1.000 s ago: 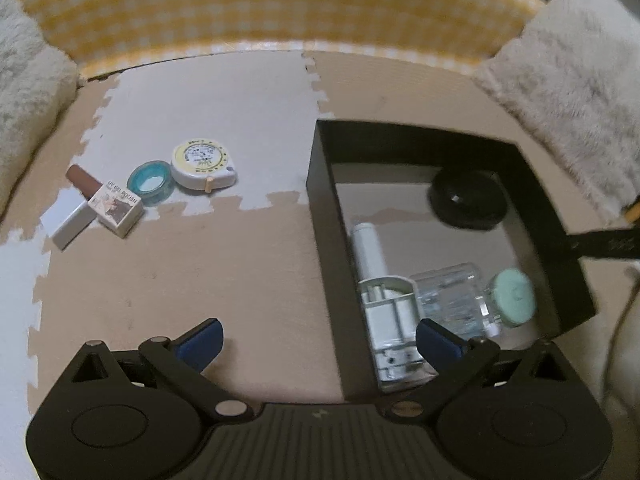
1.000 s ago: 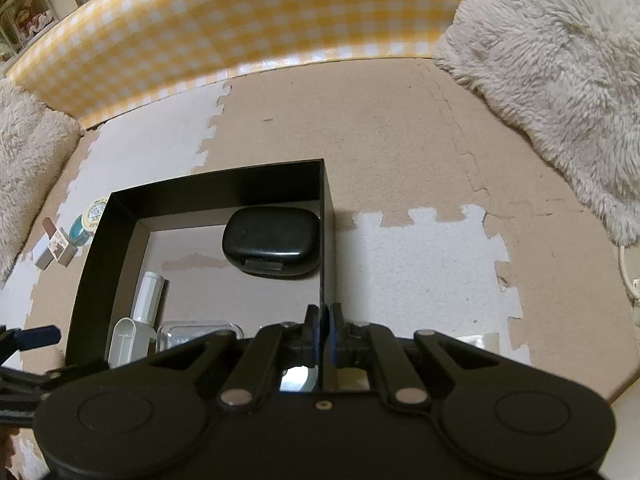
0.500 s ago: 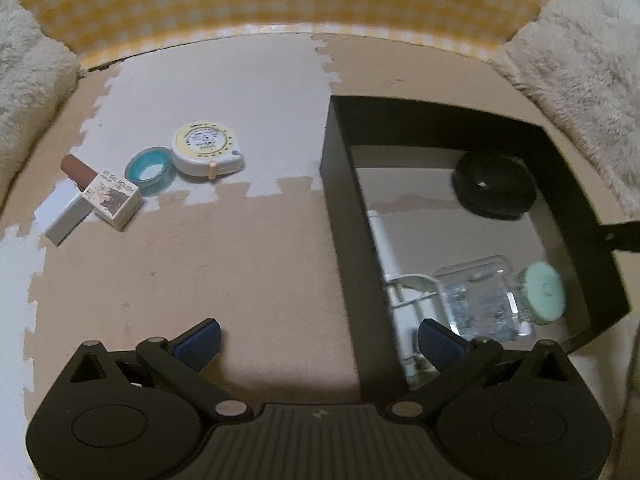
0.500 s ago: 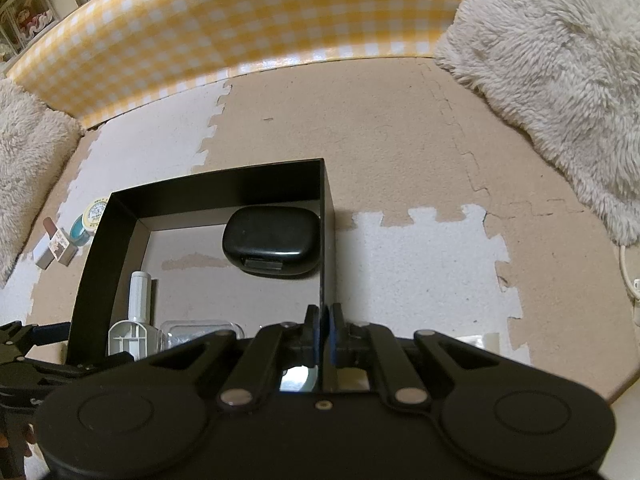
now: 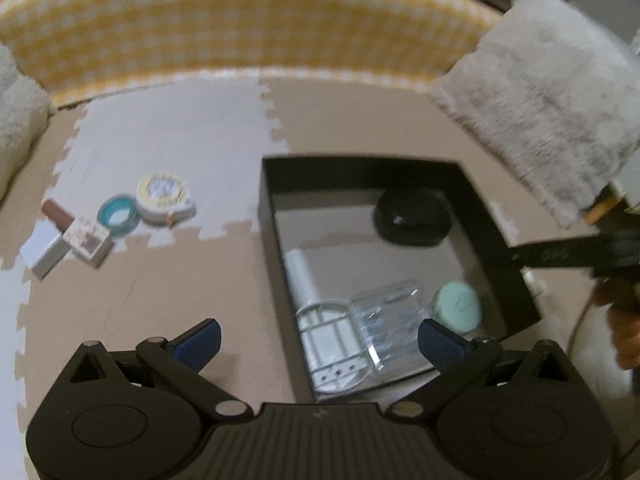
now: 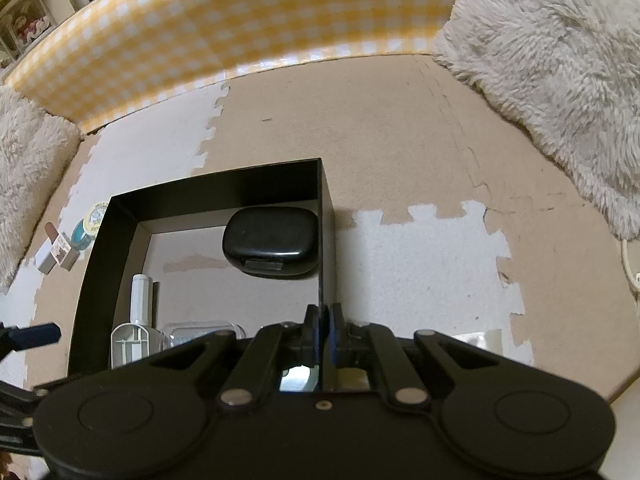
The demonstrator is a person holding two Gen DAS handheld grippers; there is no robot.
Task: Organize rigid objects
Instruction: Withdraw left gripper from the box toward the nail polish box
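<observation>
Black box wall pinched by right tongs; left tongs agape.

No wording can be read anywhere on the floor mat. The small printed box carries a picture and lines of lettering too blurred to make out; the round tape measure bears print on its yellow-rimmed face, equally illegible. Pale markings on the right tool's black finger, clamped on the black box's wall, are smeared beyond reading.
</observation>
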